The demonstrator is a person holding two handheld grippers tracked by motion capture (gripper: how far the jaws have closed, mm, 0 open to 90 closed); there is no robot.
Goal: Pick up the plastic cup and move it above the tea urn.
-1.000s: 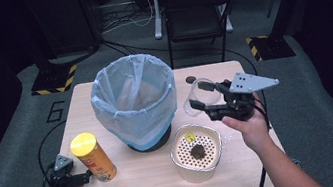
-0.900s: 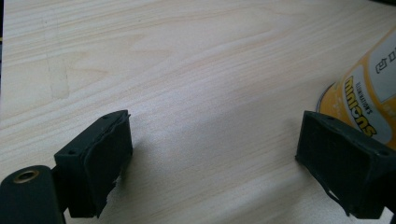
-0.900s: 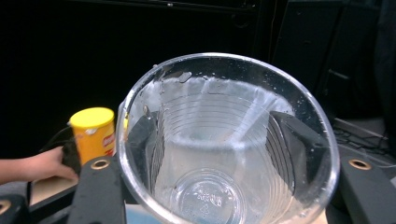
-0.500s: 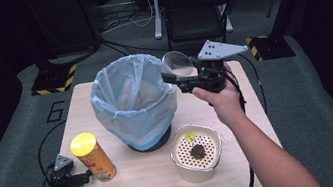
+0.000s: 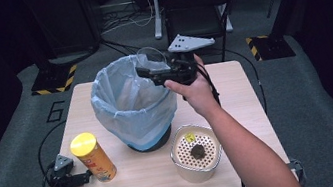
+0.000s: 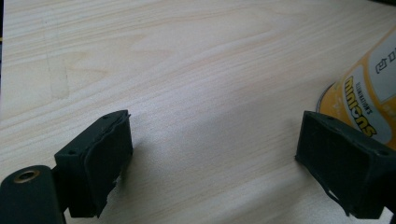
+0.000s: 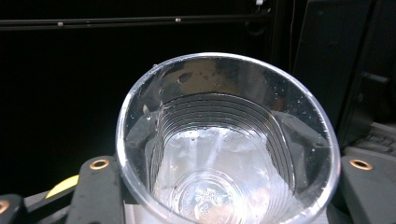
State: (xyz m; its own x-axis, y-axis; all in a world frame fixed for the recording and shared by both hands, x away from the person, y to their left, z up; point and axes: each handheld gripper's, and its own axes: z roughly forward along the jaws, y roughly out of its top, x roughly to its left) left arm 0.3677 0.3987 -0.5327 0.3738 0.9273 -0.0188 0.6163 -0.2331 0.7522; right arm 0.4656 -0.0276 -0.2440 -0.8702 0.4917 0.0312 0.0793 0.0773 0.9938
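Observation:
My right gripper (image 5: 152, 73) is shut on a clear plastic cup (image 5: 150, 57), held in the air over the far right rim of the blue-lined bin (image 5: 126, 107). In the right gripper view the cup (image 7: 224, 135) sits between the two jaws, mouth toward the camera and with nothing in it. My left gripper (image 5: 80, 178) rests on the table near the front left corner, jaws open. A yellow snack can (image 5: 92, 156) stands just to its right. In the left gripper view the can (image 6: 369, 88) is beside the right jaw, outside the gap.
A white perforated container (image 5: 196, 152) with a dark lump on its top stands at the front right of the wooden table (image 5: 234, 88). A black chair (image 5: 196, 7) is behind the table. Cables trail off both grippers.
The right hand has carried the cup leftward and upward, from the right side of the table to over the bin's rim. The left gripper has stayed put.

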